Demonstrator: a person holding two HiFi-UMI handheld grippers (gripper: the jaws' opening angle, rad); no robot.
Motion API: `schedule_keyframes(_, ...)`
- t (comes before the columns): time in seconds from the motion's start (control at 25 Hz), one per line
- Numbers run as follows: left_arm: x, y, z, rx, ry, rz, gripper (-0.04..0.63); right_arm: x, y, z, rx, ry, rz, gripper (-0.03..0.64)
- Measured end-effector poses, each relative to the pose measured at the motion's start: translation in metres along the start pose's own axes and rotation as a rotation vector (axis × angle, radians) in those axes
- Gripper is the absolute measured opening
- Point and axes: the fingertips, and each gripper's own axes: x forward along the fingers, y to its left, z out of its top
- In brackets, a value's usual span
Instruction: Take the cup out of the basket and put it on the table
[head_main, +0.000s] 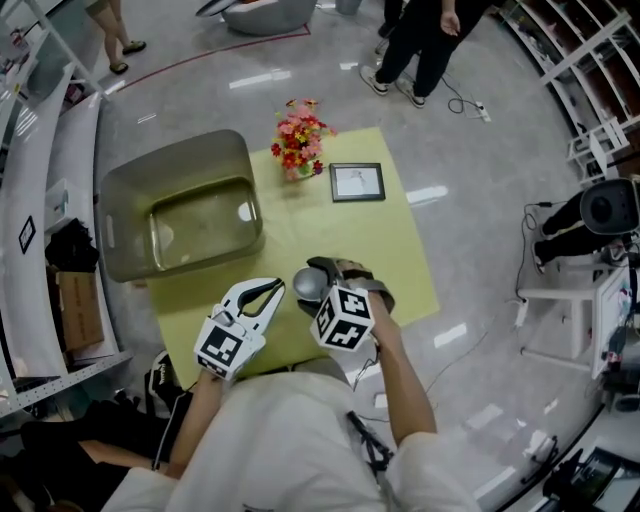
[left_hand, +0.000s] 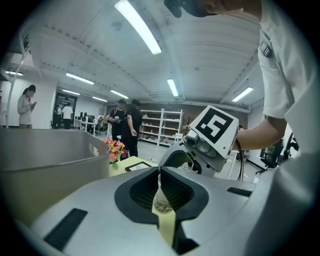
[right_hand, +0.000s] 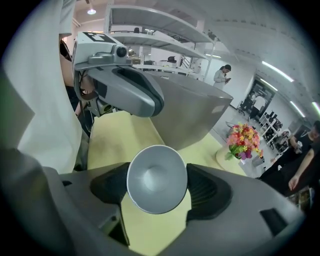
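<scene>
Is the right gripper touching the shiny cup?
Touching. The right gripper view shows the cup between the jaws of the right gripper, with both pads pressed against its sides.

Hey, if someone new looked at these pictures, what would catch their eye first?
Most likely the shiny metal cup, clamped between the jaws of the right gripper over the near end of the yellow table. Next comes the big grey basket on the table's left side. The bright bouquet at the far end, beside a picture frame, stands out too.
</scene>
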Motion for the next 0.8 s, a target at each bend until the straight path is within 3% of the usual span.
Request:
schedule_keyframes(0.36, 0.016, -0.011, -0.02, -0.027, 0.044, -0.036, 0.023, 0.034, 0.014, -0.04, 0.032, 0.048, 0.009, 0.351)
schedule_keyframes(0.8, 0.021, -0.015, -0.03, -0.039, 0.078, -0.06, 0.023, 0.052, 0.02, -0.058, 0.032, 0.076, 0.0, 0.353)
